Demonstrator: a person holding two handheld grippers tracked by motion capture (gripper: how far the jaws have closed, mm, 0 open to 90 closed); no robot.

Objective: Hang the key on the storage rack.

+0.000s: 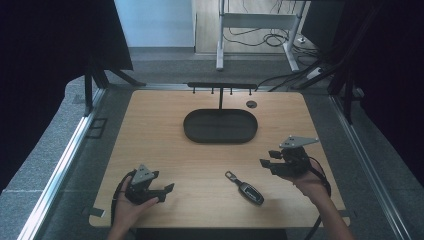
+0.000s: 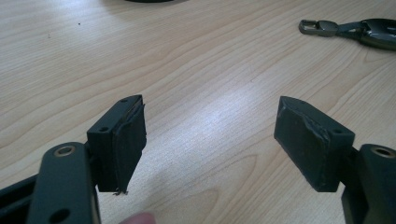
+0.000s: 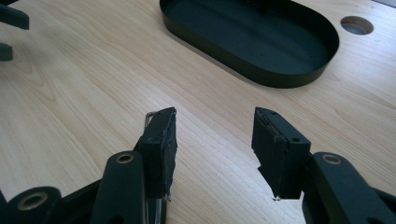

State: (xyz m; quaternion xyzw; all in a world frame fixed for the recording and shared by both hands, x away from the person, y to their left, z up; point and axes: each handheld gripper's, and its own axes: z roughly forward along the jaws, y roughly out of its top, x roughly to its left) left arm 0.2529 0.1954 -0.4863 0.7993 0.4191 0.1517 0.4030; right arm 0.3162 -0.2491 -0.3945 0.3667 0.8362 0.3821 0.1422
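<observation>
Dark car key fob w/ metal clip (image 1: 246,188) flat near worktop (image 1: 165,150) front edge, right gripper (image 1: 267,164) just beside, 2 jaws spread, empty, left gripper (image 1: 166,191) at front-left corner, jaws spread, empty, black oval tray (image 1: 220,137) toward back edge

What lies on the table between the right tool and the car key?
Nothing: in the high view, only bare wooden table separates the right tool from the car key.

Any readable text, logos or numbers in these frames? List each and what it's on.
None readable.
Key fob: any marking on it is too small and dark to tell; in the left gripper view its edge shows no lettering.
Black oval tray: plain, no label.
Left gripper and right gripper: no print on jaws or grey plates.
Wooden table: bare grain, no marks.
</observation>
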